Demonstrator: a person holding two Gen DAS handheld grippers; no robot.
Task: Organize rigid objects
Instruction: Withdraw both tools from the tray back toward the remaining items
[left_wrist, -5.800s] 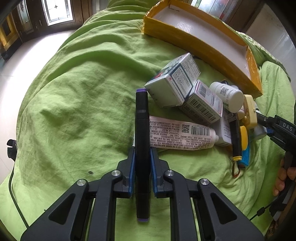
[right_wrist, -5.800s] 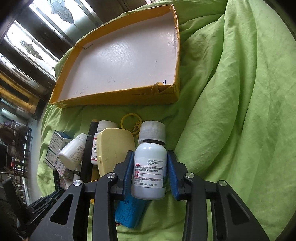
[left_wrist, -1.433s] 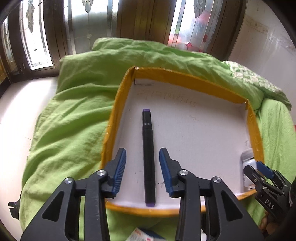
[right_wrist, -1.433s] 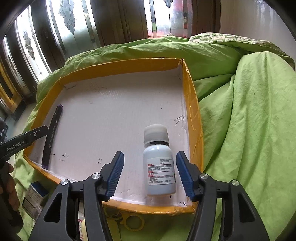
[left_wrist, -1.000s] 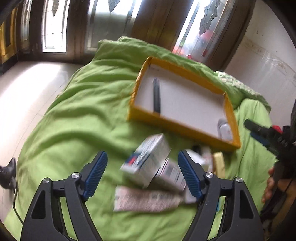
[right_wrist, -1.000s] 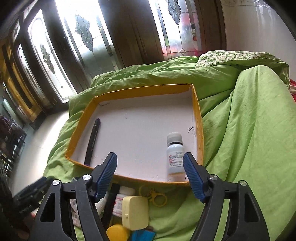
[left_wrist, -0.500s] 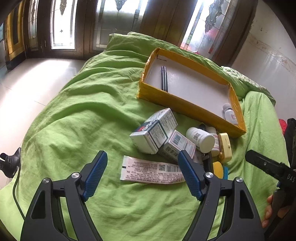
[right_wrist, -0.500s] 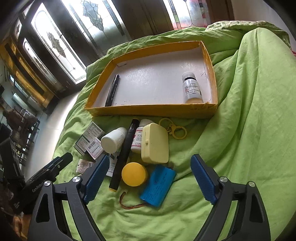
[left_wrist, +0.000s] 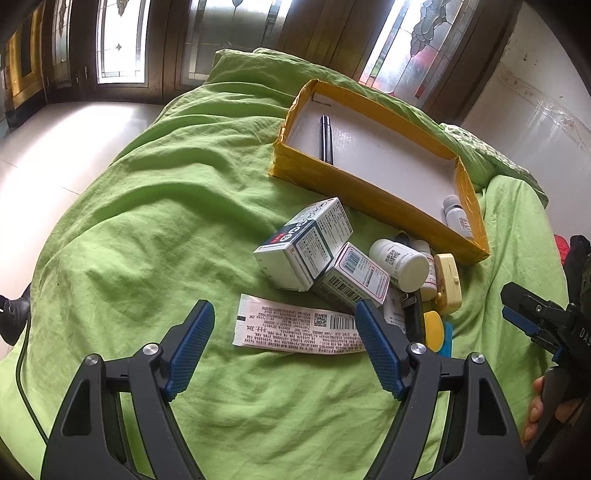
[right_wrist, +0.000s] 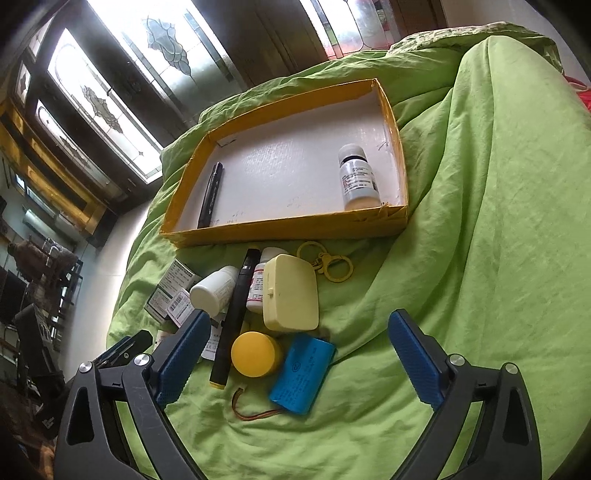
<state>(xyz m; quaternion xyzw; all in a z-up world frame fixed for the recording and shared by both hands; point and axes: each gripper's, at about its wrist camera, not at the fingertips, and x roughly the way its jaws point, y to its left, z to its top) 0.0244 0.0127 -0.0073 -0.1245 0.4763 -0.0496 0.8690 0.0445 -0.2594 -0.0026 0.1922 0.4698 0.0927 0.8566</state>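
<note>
A yellow-rimmed box (left_wrist: 364, 195) (right_wrist: 288, 229) holds a black marker (left_wrist: 325, 138) (right_wrist: 210, 195) and a white bottle (right_wrist: 357, 176) (left_wrist: 457, 218). In front lies a pile: two cartons (left_wrist: 308, 245), a white tube (left_wrist: 299, 328), a white bottle (left_wrist: 400, 264) (right_wrist: 214, 290), a black pen (right_wrist: 236, 317), a cream case (right_wrist: 291, 293), a yellow lid (right_wrist: 255, 353), a blue battery pack (right_wrist: 303, 373) and yellow rings (right_wrist: 328, 260). My left gripper (left_wrist: 284, 347) is open and empty over the tube. My right gripper (right_wrist: 295, 354) is open and empty over the lid and battery.
Everything lies on a bed with a rumpled green cover (left_wrist: 147, 221) (right_wrist: 498, 221). Windows and dark wood frames stand behind. White floor (left_wrist: 40, 147) lies off the bed's left edge. The right gripper also shows in the left wrist view (left_wrist: 532, 321).
Both grippers let go in the box, opened wide and drew back. In the last half second they came slightly closer to the pile; the objects have not moved.
</note>
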